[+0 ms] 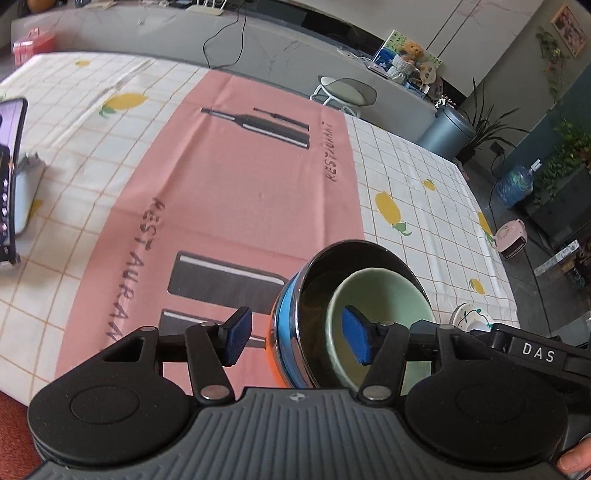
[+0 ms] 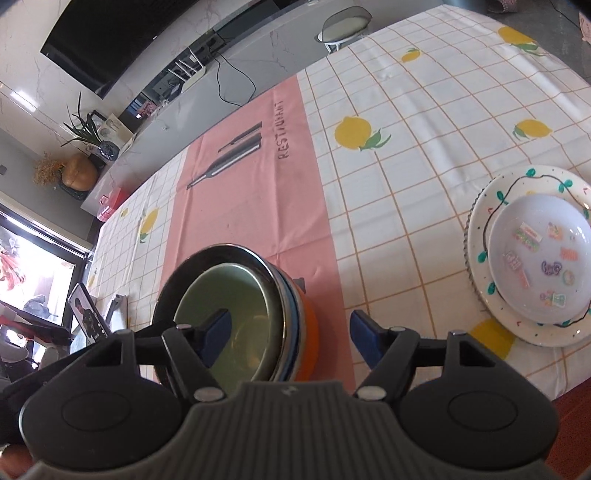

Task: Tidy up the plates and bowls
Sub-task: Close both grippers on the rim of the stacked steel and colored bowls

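where pink runner [image 1: 236, 192] crosses, lemon tablecloth [image 1: 417, 177]

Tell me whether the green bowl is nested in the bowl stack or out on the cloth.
Nested. The green bowl sits inside the dark steel bowl, which tops the blue and orange ones; its rim lies below the steel rim.

left wrist cam: rides on left gripper [image 1: 297, 339], looks fwd & steeply down along fingers; close over table [image 1: 406, 166], far room edge at top.
right wrist cam: same mount on right gripper [image 2: 291, 332], also angled down, close; view rolled, table runs diagonally.
shared: nested bowls [image 1: 354, 314] [image 2: 236, 306], seen from opposite sides; pink runner [image 1: 240, 184] [image 2: 251, 192]; stool [image 1: 343, 92] [image 2: 345, 22]; plate stack [image 1: 471, 317] [image 2: 532, 254].
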